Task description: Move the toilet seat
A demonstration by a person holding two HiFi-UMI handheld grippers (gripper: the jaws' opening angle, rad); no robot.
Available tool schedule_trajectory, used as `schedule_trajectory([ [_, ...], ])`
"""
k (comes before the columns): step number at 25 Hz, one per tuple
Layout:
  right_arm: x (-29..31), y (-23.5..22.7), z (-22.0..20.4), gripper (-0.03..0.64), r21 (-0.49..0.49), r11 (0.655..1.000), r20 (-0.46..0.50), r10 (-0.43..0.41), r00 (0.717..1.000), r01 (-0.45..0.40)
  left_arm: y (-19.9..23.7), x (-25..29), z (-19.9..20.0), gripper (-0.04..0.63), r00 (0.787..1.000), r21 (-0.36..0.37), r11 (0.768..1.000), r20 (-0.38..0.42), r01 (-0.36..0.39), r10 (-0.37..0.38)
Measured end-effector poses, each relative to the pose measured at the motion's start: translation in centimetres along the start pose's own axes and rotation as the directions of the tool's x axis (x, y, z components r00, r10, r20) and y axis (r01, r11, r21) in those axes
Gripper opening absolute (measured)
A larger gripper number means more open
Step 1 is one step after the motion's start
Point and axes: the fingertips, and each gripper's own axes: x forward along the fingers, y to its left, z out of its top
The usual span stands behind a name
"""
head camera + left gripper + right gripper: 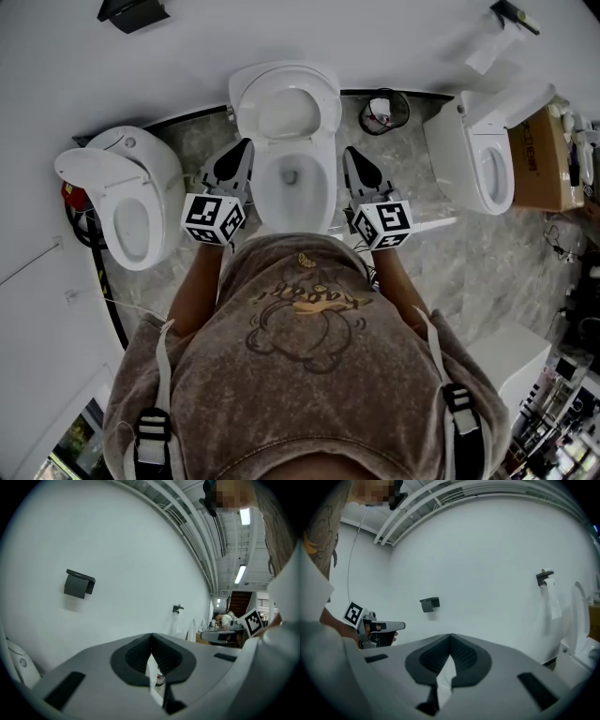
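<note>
Three toilets in a row: left toilet [127, 202], middle toilet [289, 141], right toilet [483, 155]. Two grippers flanking the middle: left gripper [244, 145], right gripper [350, 152], both closed, empty. One bin [382, 111].

My left gripper [151, 638] and right gripper [450, 637] are smooth, matt grey plastic, and their black pads [136, 657] look like ribbed rubber. The toilet [324, 192] is glossy white, like glazed ceramic. The floor [441, 258] is polished grey veined stone and the wall [328, 28] is matt white. The box [539, 159] is brown cardboard, and my shirt [309, 384] is soft brown cloth.
</note>
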Motion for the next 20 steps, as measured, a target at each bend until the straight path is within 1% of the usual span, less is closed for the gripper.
schedule_trajectory([
  [3, 0.01, 0.09, 0.11, -0.002, 0.004, 1.0, 0.005, 0.0, 1.0, 0.0, -0.12, 0.1, 0.06, 0.009, 1.0, -0.002, 1.0, 0.002, -0.002, 0.002],
  [8, 0.32, 0.51, 0.01, -0.003, -0.022, 1.0, -0.013, 0.005, 1.0, -0.005, -0.26, 0.12, 0.32, 0.009, 1.0, -0.006, 1.0, 0.004, -0.005, 0.005],
  [20, 0.88, 0.1, 0.34, -0.003, 0.002, 1.0, 0.002, 0.015, 1.0, -0.015, -0.02, 0.22, 0.31, 0.009, 0.999, -0.029, 0.999, 0.008, -0.036, 0.036],
])
